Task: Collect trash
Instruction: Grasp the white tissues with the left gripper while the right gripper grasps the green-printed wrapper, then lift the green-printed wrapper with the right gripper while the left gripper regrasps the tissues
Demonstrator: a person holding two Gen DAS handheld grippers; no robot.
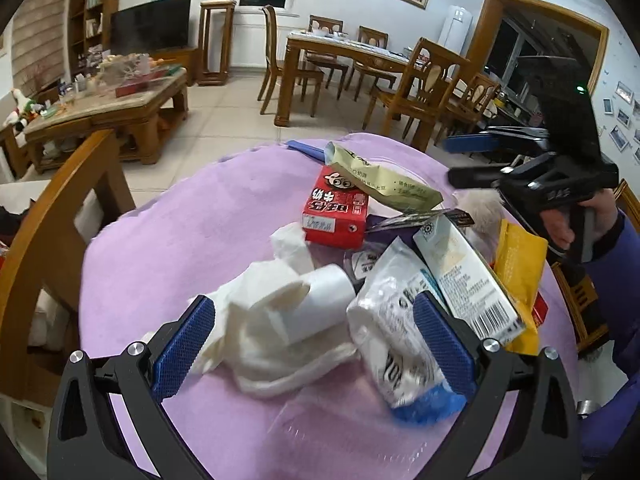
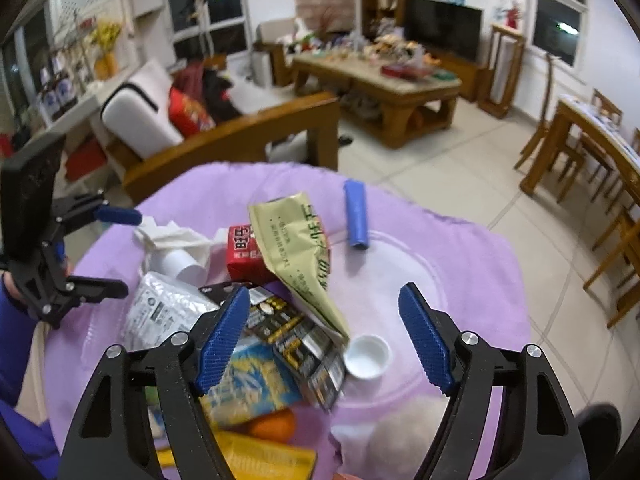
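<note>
The trash is lying heaped on a worktop (image 1: 168, 240) covered by a lilac cloth, and both claws are hovering over it with nothing picked up, so by my reading the collecting step is only beginning.

The left claw (image 1: 316, 344) is standing wide, its blue pads apart. Between them are lying crumpled white tissue (image 1: 256, 320) and a white paper tube (image 1: 320, 304), and a white-and-blue plastic packet (image 1: 396, 344) is lying against the right-hand pad; whether either pad is touching anything I cannot tell.

The right claw (image 2: 328, 340) is partly spread and is gripping nothing. A white bottle cap (image 2: 367, 356) and a dark printed wrapper (image 2: 296, 340) are sitting between its pads. Just ahead of it are lying a beige-green pouch (image 2: 296, 248) and a red milk carton (image 2: 244, 256), and further ahead a blue roll (image 2: 356, 216).

The next move probably calls for lowering the left claw around the tissue and tube, then squeezing gently, since soft paper is likely to slip out.
</note>
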